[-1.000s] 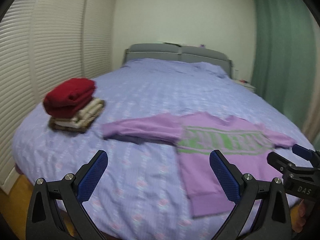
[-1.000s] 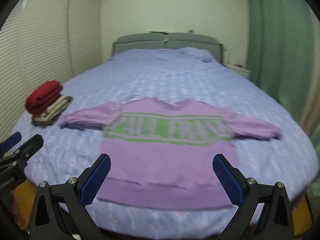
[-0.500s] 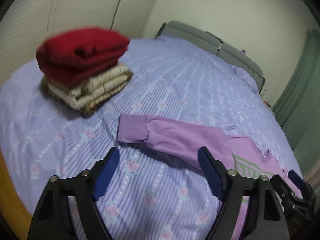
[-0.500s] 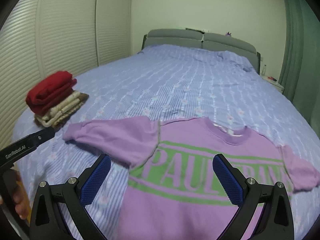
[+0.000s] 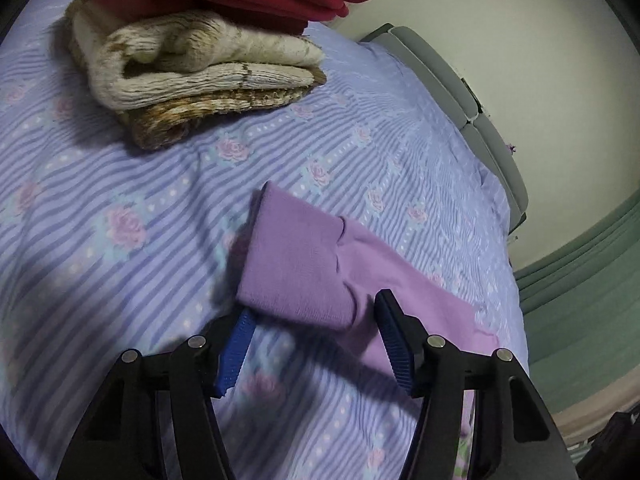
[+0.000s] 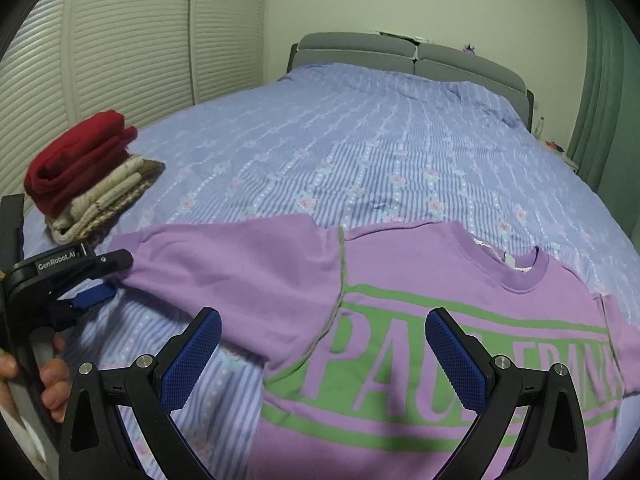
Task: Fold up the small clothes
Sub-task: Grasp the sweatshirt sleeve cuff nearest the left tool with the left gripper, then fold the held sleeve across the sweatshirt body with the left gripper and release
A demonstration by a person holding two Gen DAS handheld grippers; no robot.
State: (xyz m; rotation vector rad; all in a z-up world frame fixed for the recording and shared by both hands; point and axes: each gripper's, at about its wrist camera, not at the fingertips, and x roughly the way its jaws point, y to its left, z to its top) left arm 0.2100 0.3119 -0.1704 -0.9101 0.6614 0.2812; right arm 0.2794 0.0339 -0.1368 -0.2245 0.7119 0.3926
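Observation:
A purple sweatshirt [image 6: 420,312] with green lettering lies flat, front up, on the bed. Its left sleeve [image 6: 240,264] stretches toward the left. In the left wrist view the sleeve's cuff [image 5: 296,264] lies just ahead of my left gripper [image 5: 316,344], which is open with its jaws on either side of the cuff's near edge. The left gripper also shows in the right wrist view [image 6: 100,280] at the cuff. My right gripper [image 6: 320,356] is open and empty, hovering over the seam between sleeve and body.
A stack of folded clothes, red [image 6: 80,160] on top of cream and brown knits [image 5: 200,76], sits at the bed's left side. The striped floral bedspread [image 6: 360,152] reaches to a grey headboard [image 6: 400,52]. Slatted closet doors stand left, a green curtain right.
My left gripper moved forward and down to the sleeve cuff, and its jaws narrowed somewhat. My right gripper moved forward and left, over the sweatshirt's left shoulder.

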